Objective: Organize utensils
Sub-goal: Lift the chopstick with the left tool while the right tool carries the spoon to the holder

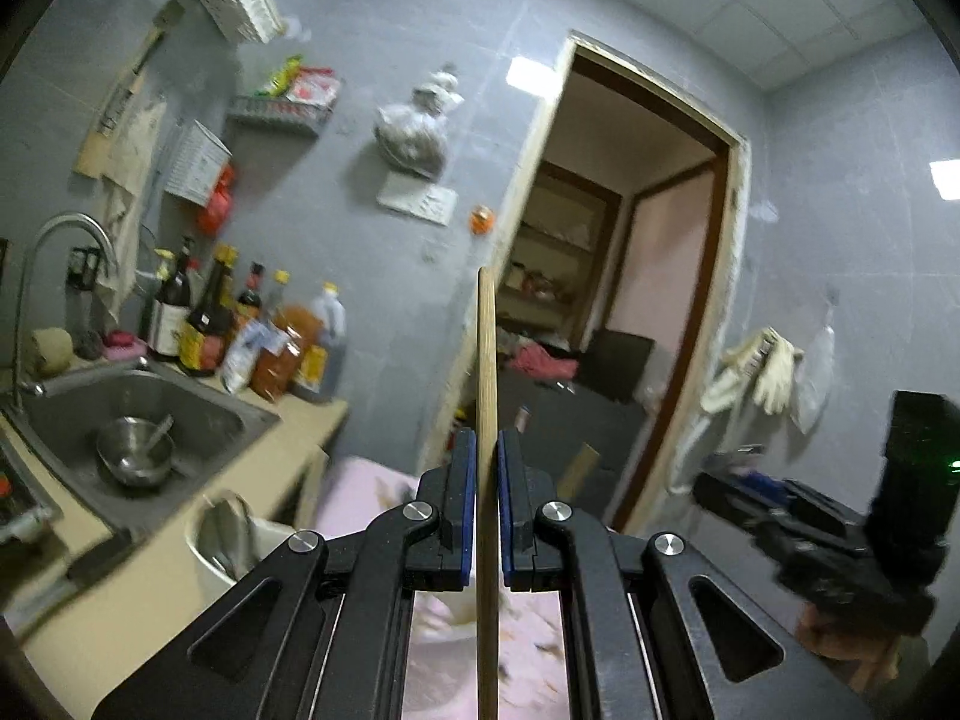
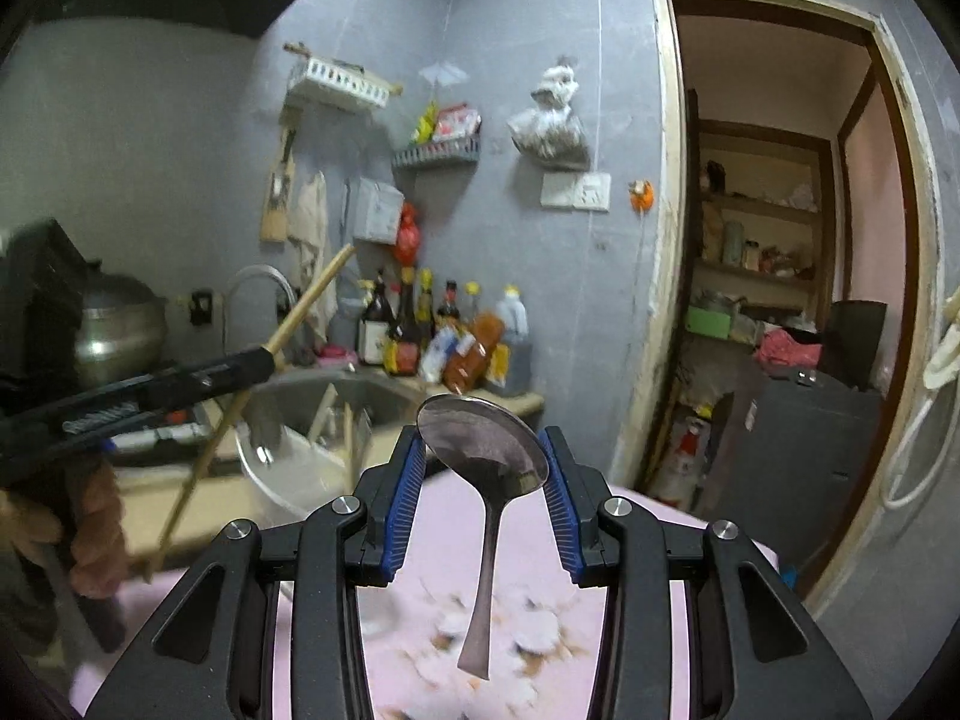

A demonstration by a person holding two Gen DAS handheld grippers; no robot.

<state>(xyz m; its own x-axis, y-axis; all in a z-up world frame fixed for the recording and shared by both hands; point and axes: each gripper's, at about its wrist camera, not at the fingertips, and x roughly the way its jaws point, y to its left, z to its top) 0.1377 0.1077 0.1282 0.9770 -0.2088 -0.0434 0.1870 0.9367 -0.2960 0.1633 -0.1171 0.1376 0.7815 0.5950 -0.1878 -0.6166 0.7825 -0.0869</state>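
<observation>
My left gripper (image 1: 486, 444) is shut on a wooden chopstick (image 1: 486, 396) that stands upright between the blue pads; the right wrist view shows the same gripper (image 2: 270, 357) at the left with the chopstick (image 2: 312, 294) slanting through it. My right gripper (image 2: 485, 444) is shut on a metal spoon (image 2: 486, 450), gripped by the bowl, with the handle hanging down toward the camera. In the left wrist view the right gripper (image 1: 714, 486) appears blurred at the far right. A white utensil holder (image 1: 228, 540) (image 2: 294, 468) stands on the counter below, with a few utensils in it.
A steel sink (image 1: 198, 414) holds a metal bowl (image 1: 135, 456) with a spoon in it. Sauce bottles (image 1: 252, 330) line the counter's back. A pink patterned cloth (image 2: 444, 570) lies below the grippers. An open doorway (image 2: 780, 240) is at the right.
</observation>
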